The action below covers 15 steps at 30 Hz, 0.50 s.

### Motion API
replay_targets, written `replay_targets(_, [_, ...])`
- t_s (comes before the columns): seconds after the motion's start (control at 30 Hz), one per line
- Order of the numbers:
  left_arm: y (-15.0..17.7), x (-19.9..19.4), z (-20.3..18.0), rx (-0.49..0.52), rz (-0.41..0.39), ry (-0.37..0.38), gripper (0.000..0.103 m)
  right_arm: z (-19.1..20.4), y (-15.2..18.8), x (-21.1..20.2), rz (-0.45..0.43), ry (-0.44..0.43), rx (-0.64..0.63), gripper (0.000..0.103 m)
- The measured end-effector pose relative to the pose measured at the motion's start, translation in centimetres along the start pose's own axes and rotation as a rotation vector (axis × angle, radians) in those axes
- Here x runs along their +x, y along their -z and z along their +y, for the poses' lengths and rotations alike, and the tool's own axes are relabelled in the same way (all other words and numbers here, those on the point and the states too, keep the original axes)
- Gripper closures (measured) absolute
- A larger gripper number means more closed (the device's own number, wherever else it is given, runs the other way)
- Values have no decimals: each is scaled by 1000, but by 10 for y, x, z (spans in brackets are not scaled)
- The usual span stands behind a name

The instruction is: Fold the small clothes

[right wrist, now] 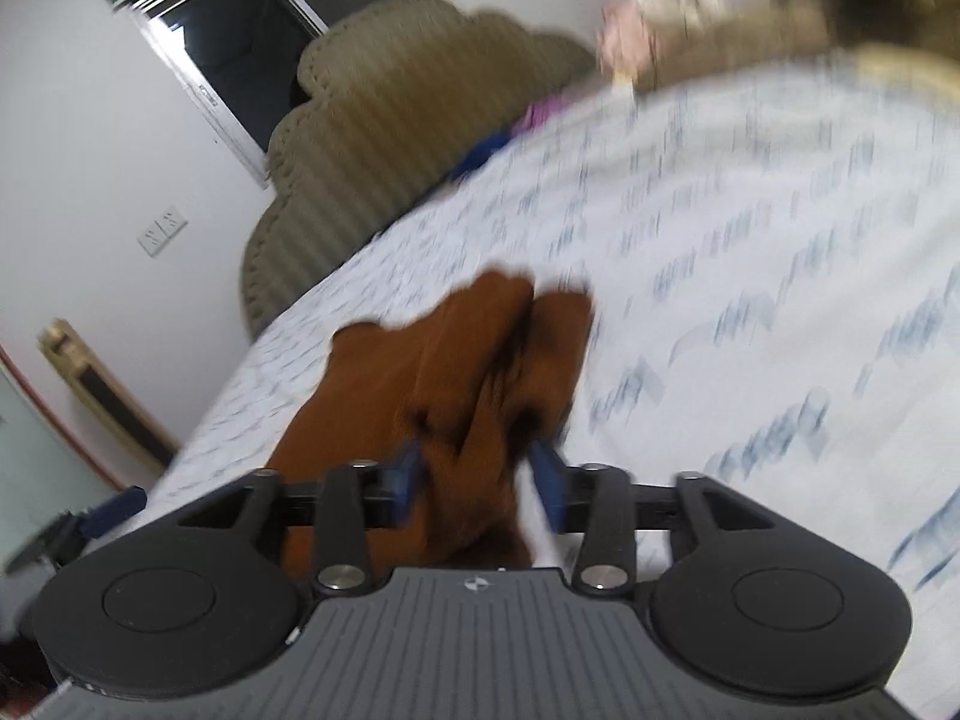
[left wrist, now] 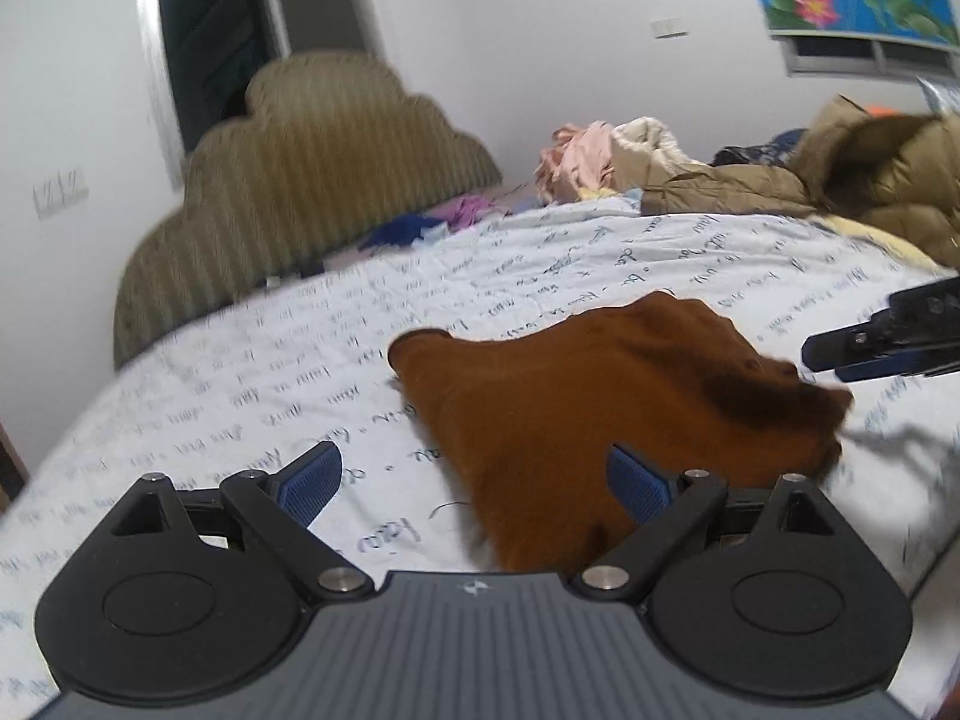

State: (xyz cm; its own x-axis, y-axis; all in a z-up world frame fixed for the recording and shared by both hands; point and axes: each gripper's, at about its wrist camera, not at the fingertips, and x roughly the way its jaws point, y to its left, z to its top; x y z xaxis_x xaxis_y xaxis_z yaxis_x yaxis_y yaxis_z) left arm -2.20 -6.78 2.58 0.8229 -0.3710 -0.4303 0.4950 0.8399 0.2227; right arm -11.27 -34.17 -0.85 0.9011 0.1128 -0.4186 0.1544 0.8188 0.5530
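Left gripper [left wrist: 474, 489]: jaws stand wide apart with nothing held; the near edge of the brown garment [left wrist: 594, 414] runs between the pads, and the right pad lies over the cloth without visibly pinching it.

Right gripper [right wrist: 480, 477]: jaws part-way apart, a bunched ridge of the brown garment [right wrist: 474, 372] standing between the two blue pads; through the blur, the pads look to flank the cloth rather than press on it. In the left wrist view, the right gripper [left wrist: 840, 357] shows at the garment's far right corner, just beside it.

Garment's place: on the bed [left wrist: 240, 396], near the edge closest to the person, on a pale sheet printed with handwriting.

Garment's lie: seen from the left gripper it spreads forward and to the right, its long axis running from the near edge toward the right gripper; it is rumpled, partly lifted on the right side, not yet a flat fold.

Nearer hand: both grippers are at the cloth, the left at the near hem, the right at the raised right corner.

Key relation: the coming move likely turns on the right corner being carried across toward the left, over the flat part of the cloth.

Containers: none in sight.

Background: a scalloped headboard [left wrist: 300, 192], and a heap of other clothes with a padded olive jacket [left wrist: 840, 180] well apart at the far side of the bed.
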Motion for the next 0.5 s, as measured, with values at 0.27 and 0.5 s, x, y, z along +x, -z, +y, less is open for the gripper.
replay_targets(0.27, [-6,43,-18,-23,94,-46,7,24,-46,58,55,42,-169,34])
replay_targets(0.5, [3,54,-26,-28,146,-62,7,22,-71,136,166,128,-218,92])
